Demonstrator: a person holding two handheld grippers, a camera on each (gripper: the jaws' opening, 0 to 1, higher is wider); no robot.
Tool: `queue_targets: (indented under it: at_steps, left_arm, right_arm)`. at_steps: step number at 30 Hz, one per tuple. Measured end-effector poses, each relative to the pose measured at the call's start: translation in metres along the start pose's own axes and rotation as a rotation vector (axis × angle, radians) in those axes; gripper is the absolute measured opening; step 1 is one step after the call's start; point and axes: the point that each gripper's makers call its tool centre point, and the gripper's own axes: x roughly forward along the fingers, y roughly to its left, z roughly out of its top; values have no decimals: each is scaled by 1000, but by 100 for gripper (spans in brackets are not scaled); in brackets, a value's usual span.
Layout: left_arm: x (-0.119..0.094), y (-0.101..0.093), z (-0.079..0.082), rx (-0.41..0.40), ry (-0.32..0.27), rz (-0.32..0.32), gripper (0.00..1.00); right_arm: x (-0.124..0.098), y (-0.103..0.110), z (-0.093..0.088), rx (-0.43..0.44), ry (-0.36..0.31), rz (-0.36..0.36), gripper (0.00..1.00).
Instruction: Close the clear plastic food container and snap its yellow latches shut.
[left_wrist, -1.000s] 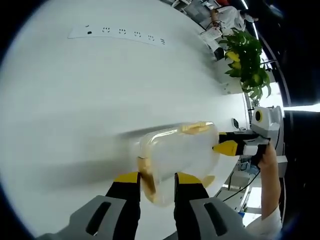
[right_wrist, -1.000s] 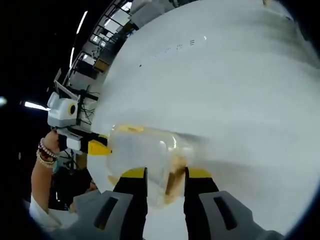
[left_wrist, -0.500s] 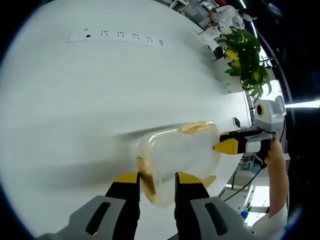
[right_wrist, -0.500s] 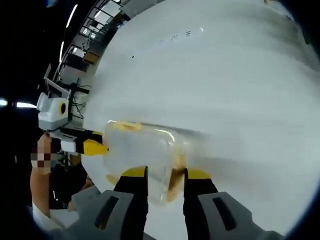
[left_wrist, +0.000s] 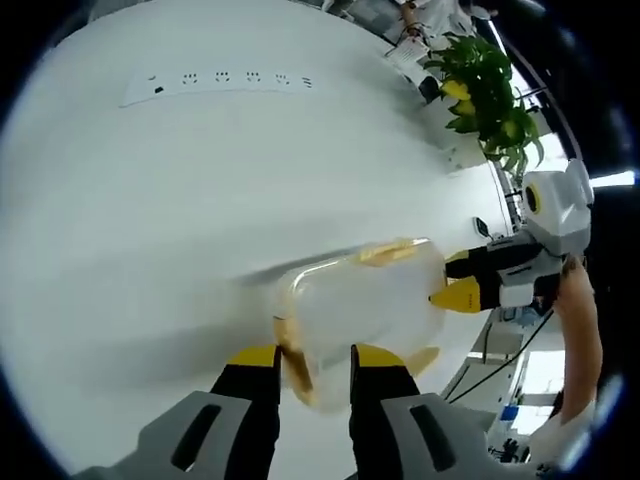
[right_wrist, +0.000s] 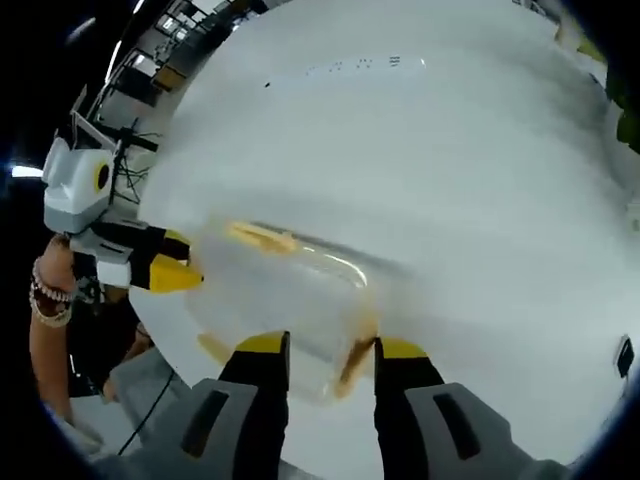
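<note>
The left gripper (left_wrist: 312, 360) has its 2 fingers (left_wrist: 255, 385) apart, with a small gap. The right gripper (right_wrist: 325, 352) is the same, fingers (right_wrist: 262, 372) apart. Each is held by a hand, the wrist (right_wrist: 47, 295) with bracelets.

No text, label, brand or number is showing legibly in either view. Papers far beyond the tabletop (left_wrist: 200, 180) are appearing too small and blurred to read.
</note>
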Motion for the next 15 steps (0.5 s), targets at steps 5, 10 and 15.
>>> queue_targets:
  at_steps: [5, 10, 15]
  left_arm:
    - [-1, 2, 1, 15, -5, 13, 19]
    - [-1, 0, 0, 22, -6, 18, 19]
    - [-2, 1, 1, 16, -16, 23, 19]
  right_arm:
    - [0, 3, -4, 26, 20, -14, 29]
    - [1, -3, 5, 93, 41, -16, 26]
    - [1, -12, 13, 191, 1, 52, 20]
